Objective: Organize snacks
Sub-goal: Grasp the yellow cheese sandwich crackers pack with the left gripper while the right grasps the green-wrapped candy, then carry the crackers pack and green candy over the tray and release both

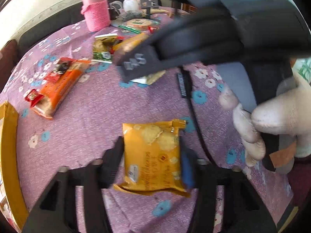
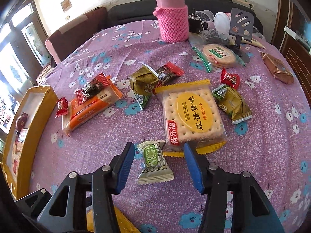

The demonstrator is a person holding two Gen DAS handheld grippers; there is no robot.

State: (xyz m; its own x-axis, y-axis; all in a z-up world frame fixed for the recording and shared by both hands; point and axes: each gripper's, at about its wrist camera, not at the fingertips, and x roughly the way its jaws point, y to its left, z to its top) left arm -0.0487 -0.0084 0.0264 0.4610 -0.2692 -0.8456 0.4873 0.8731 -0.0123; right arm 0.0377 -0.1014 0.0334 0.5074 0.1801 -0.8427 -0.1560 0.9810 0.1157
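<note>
In the left wrist view my left gripper (image 1: 152, 155) is open, its fingers on either side of a yellow snack packet (image 1: 153, 159) lying on the purple cloth. In the right wrist view my right gripper (image 2: 158, 163) is open around a small green-and-white candy (image 2: 154, 162) on the cloth. Just beyond it lies a square cracker pack with a yellow label (image 2: 191, 116). An orange biscuit pack (image 2: 91, 106) with small red candies lies to the left. Green snack bags (image 2: 143, 83) lie further back. The right gripper's body crosses the top of the left wrist view.
A yellow cardboard box (image 2: 38, 116) holding several snacks stands at the table's left edge, also showing in the left wrist view (image 1: 7, 136). A pink knitted bottle (image 2: 172, 17), a round cracker pack (image 2: 218, 55), a phone stand (image 2: 240, 27) and a brown pack (image 2: 278, 68) stand at the back.
</note>
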